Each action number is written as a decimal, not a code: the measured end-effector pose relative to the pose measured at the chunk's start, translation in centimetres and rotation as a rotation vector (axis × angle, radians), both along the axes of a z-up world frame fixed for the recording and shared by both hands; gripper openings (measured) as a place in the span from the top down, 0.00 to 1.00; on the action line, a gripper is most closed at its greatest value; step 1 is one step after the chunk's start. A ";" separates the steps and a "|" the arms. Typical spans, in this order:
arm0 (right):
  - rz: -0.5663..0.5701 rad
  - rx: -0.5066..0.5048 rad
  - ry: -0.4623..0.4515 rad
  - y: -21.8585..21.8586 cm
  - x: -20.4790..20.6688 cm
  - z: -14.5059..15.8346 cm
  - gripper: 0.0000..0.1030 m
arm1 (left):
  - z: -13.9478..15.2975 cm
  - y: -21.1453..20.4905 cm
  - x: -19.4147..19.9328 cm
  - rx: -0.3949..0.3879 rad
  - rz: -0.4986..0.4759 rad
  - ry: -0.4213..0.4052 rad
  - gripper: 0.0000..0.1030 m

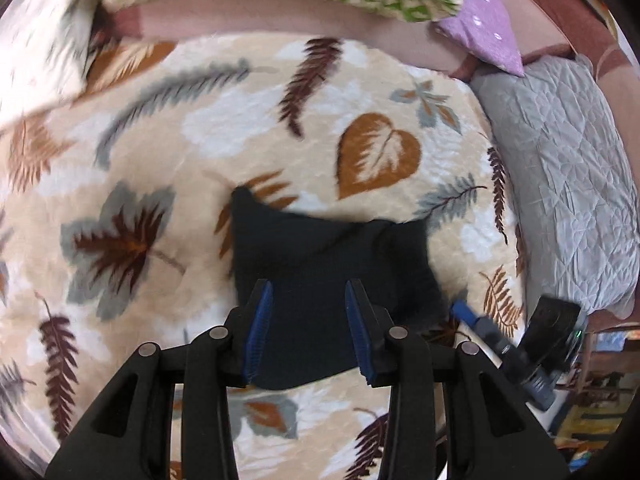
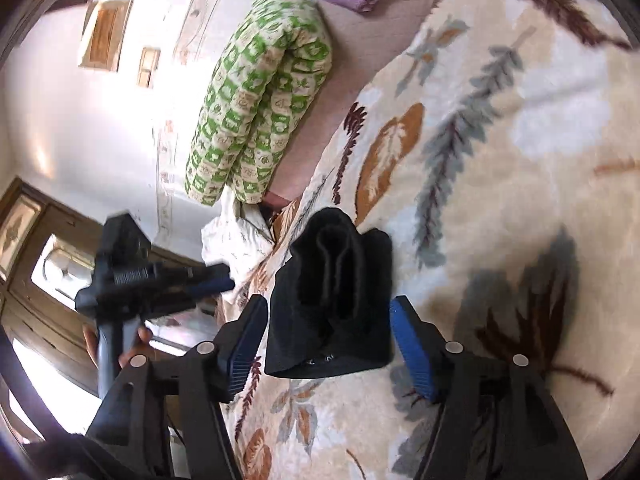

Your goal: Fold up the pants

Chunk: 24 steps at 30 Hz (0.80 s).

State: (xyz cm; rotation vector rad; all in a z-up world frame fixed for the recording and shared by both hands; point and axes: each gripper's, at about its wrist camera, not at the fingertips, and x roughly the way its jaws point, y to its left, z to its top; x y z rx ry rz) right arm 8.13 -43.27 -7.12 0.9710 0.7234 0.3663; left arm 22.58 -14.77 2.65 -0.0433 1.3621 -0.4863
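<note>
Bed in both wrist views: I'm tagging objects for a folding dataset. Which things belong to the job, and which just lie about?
Job:
black pants, folded, on the leaf blanket
left gripper, open
right gripper, open

Lying about:
green patterned quilt
purple pillow
grey quilted cover

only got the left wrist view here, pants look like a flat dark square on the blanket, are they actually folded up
Observer: Yes. The right wrist view shows the black pants end-on, as stacked layers with rolled folds down the middle.
Operator: is the right gripper on them
Observer: No. The right gripper stands open, its blue pads on either side of the bundle and clear of it.
Operator: anything near that side of the bed i cant see
Observer: A white crumpled cloth lies at the blanket's edge, and a wooden cabinet stands beyond it.
</note>
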 end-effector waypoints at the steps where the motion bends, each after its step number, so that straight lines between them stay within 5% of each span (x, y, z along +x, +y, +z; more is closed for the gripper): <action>1: 0.026 -0.041 0.006 0.4 1.0 0.7 0.28 | -0.7 0.7 0.0 -0.016 0.011 0.027 0.66; 8: 0.151 -0.284 0.072 3.8 6.4 2.7 0.23 | -4.2 2.6 0.9 -0.107 0.087 0.126 0.66; 12: 0.187 -0.327 0.133 4.9 7.3 1.5 0.23 | -3.9 2.1 2.1 -0.149 0.093 0.137 0.66; 15: 0.192 -0.230 0.141 4.4 7.0 -0.1 0.32 | -3.2 0.5 2.9 -0.140 0.041 0.128 0.66; 17: 0.191 -0.175 0.147 4.1 6.6 -1.2 0.59 | -2.9 -1.1 3.4 -0.121 -0.003 0.133 0.66; 18: 0.188 -0.143 0.142 3.8 6.2 -1.6 0.64 | -2.8 -1.9 3.6 -0.117 -0.031 0.140 0.66; 24: 0.067 0.090 0.133 1.7 3.6 -4.7 0.72 | -2.2 -7.8 5.1 0.042 -0.240 0.092 0.66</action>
